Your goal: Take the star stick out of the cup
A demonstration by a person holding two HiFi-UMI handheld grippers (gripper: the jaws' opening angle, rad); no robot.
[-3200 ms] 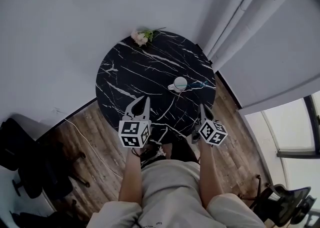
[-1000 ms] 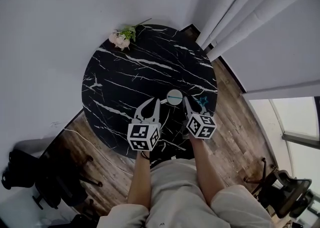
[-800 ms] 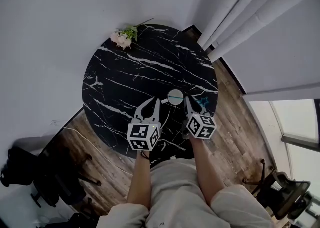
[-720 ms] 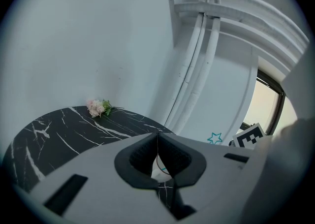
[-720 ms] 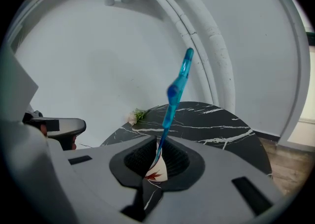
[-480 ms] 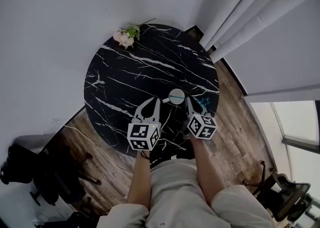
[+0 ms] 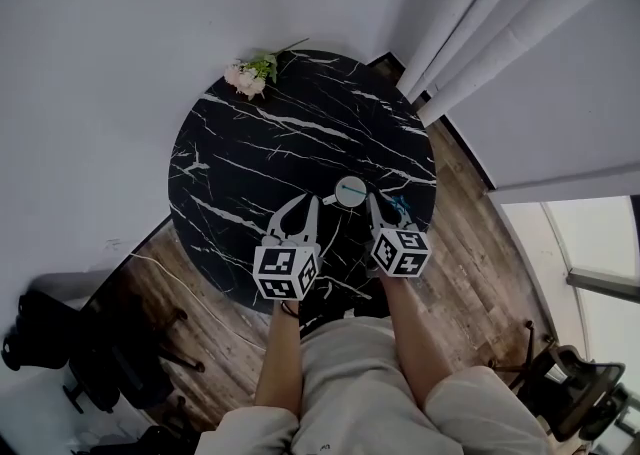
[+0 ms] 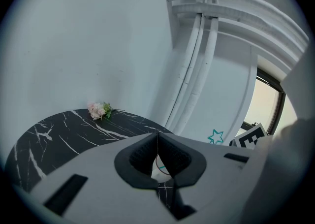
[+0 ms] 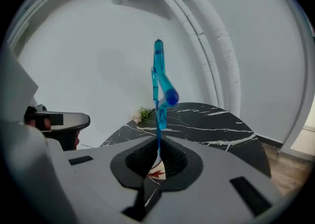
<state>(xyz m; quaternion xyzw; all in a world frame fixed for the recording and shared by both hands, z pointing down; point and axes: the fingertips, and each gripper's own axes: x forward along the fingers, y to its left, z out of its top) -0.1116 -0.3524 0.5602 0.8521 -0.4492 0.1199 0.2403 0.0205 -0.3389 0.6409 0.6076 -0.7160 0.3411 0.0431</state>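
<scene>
Star stick [image 9: 157, 63] clamped in right tongs [image 9: 157, 143], clear only in right gripper view, left tongs [image 8: 157, 138] closed empty

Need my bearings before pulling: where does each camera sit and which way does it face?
Left gripper view: rides the left tool, facing across the table toward the curtain; its shut jaws show.
Right gripper view: rides the right tool, facing the wall; jaws clamp the star stick.
Head view: on the person's head, looking steeply down; forearms, both tools show.
All share the flowers.
</scene>
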